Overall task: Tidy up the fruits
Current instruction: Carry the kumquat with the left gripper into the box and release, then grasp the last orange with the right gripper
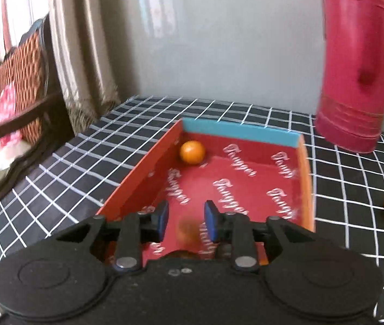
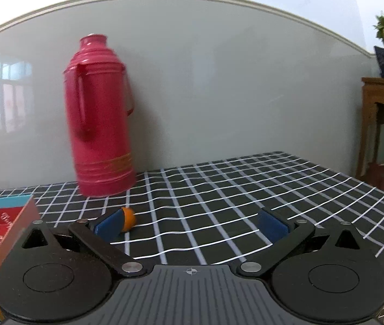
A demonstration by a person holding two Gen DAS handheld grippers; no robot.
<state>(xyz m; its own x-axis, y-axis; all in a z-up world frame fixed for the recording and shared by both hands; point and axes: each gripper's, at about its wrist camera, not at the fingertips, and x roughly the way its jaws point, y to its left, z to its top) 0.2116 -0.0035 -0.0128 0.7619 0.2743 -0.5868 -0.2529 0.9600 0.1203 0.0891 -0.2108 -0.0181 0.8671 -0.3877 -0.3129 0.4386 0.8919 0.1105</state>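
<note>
Over the red box point(image 1: 246, 178) hang the left tongs point(image 1: 186, 218), their blue pads narrowly parted with a blurred orange shape point(image 1: 187, 234) between and just below them; whether the pads touch it I cannot tell, and it looks to be dropping free. One orange point(image 1: 192, 152) already sits in the box's far corner at about 12 o'clock from those tongs. The loose orange point(image 2: 128, 218) lies on the checked tabletop point(image 2: 219, 203) beside the box, at roughly 10 o'clock from the right tongs point(image 2: 190, 226), half hidden behind their left pad. These stand wide and empty, and seem the nearer pair to it. Being round, it offers no long axis to align with. A red flask point(image 2: 99, 119) stands behind, near the wall.
</note>
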